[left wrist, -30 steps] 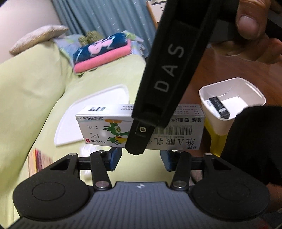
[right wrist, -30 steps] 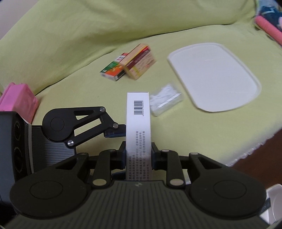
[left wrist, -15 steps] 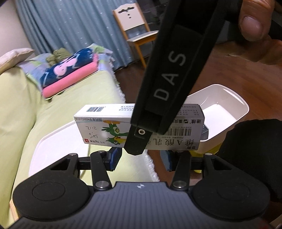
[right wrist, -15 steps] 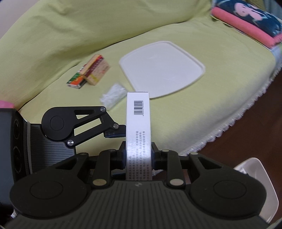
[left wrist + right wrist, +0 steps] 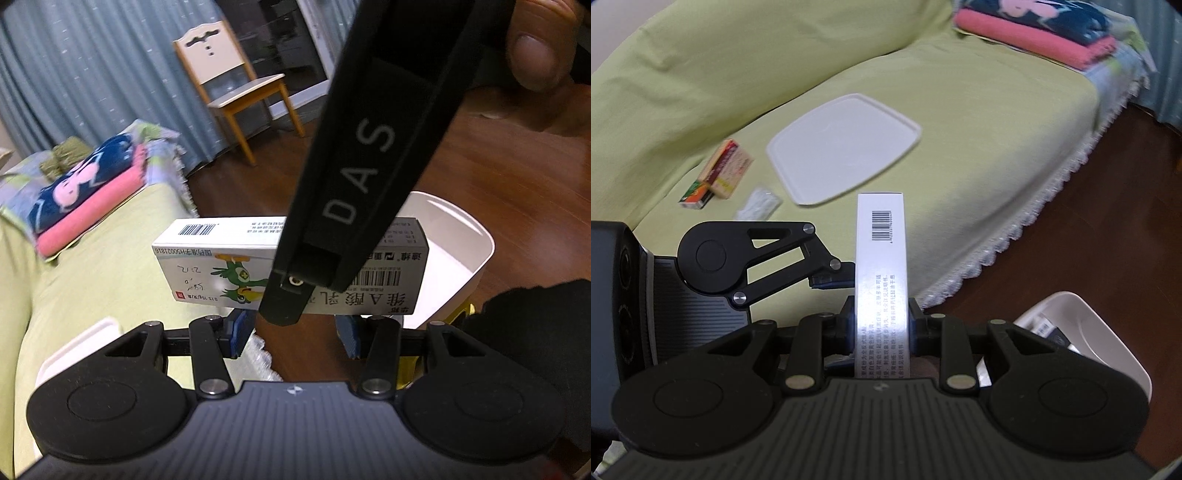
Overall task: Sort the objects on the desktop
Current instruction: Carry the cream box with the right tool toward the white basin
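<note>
A white medicine box (image 5: 881,258) with a barcode and a green parrot print (image 5: 229,273) is held in the air. My right gripper (image 5: 881,325) is shut on its lower end; in the left wrist view it shows as a black bar marked DAS (image 5: 354,184) crossing the box. My left gripper (image 5: 293,334) is open, its blue pads (image 5: 236,334) just below the box and nothing between them. A white bin (image 5: 476,236) sits on the wooden floor under and right of the box, also low right in the right wrist view (image 5: 1108,332), with a dark item (image 5: 1052,332) inside.
On the green sofa cover (image 5: 979,129) lie a white lid (image 5: 846,147), two small cartons (image 5: 726,171), (image 5: 696,194) and a clear packet (image 5: 759,203). Folded towels (image 5: 85,192) rest at the sofa's end. A wooden chair (image 5: 236,85) stands by the curtain.
Both grippers have swung away from the sofa toward the floor, the right one carrying the box. The white bin now lies closer, right under the box.
</note>
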Tool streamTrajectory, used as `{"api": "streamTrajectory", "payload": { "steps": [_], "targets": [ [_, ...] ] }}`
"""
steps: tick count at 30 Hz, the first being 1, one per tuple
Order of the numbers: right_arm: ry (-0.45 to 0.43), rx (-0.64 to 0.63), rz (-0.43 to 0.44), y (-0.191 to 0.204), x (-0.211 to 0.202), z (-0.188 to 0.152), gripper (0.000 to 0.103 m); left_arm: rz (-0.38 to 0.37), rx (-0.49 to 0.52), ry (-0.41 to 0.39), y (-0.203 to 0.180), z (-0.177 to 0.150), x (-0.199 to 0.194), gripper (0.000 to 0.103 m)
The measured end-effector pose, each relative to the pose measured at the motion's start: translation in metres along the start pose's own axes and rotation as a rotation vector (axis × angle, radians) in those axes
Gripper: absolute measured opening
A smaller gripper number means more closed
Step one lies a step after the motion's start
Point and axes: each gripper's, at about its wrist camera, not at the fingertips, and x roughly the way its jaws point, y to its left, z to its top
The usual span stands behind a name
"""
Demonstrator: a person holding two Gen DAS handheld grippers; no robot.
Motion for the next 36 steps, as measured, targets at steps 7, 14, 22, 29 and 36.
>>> {"api": "streamTrajectory", "payload": {
  "steps": [7, 14, 22, 29, 36],
  "targets": [
    [-0.006, 0.075, -0.051, -0.043, -0.004, -0.013, 0.023, -0.072, 0.056, -0.012, -0.013, 0.017, 0.034, 0.054],
    [-0.01, 0.17, -0.099, -0.087, 0.002, -0.029, 0.023, -0.149, 0.115, -0.021, -0.025, 0.032, 0.078, 0.054],
    [0.006, 0.272, -0.16, -0.13, 0.026, -0.055, 0.023, -0.219, 0.18, -0.008, -0.042, 0.033, 0.137, 0.054],
    [0.012, 0.379, -0.177, -0.158, 0.046, -0.077, 0.023, -0.245, 0.232, 0.015, -0.059, 0.027, 0.176, 0.054],
    [0.006, 0.473, -0.19, -0.179, 0.061, -0.095, 0.023, -0.257, 0.238, 0.05, -0.063, 0.024, 0.205, 0.054]
  ]
}}
